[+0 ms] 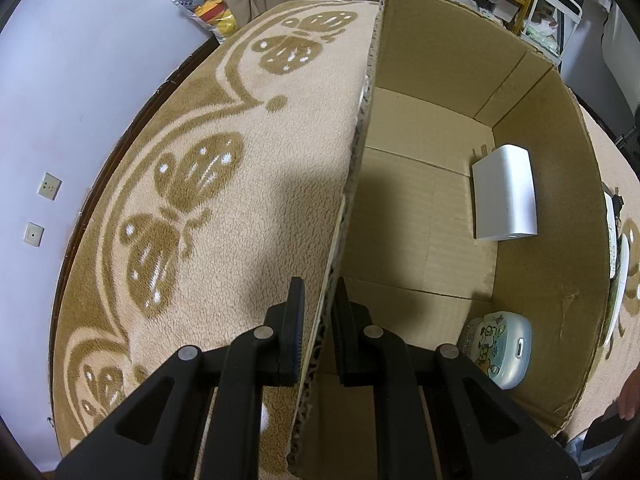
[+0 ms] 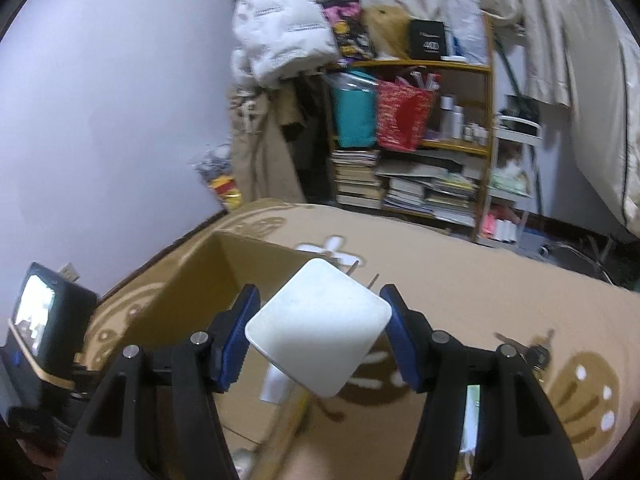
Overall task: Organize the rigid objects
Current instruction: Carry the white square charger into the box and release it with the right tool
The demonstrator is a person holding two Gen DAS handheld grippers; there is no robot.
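My left gripper (image 1: 318, 300) is shut on the near wall of an open cardboard box (image 1: 552, 208), one finger outside and one inside. On the box floor lie a white flat device (image 1: 506, 194) and a pale green case with a cartoon print (image 1: 500, 348). In the right wrist view my right gripper (image 2: 320, 324) is shut on a white square device (image 2: 320, 328), held in the air above the box (image 2: 192, 292) and the rug. Its blue pads (image 2: 236, 344) press on two opposite corners of the device.
The box stands on a beige rug with brown butterflies (image 1: 192, 208). Keys (image 2: 528, 350) lie on the rug to the right. A shelf of books and bags (image 2: 412, 140) stands behind. The left gripper's body with a small screen (image 2: 36, 320) shows at lower left. A hand (image 1: 630, 396) is at the edge.
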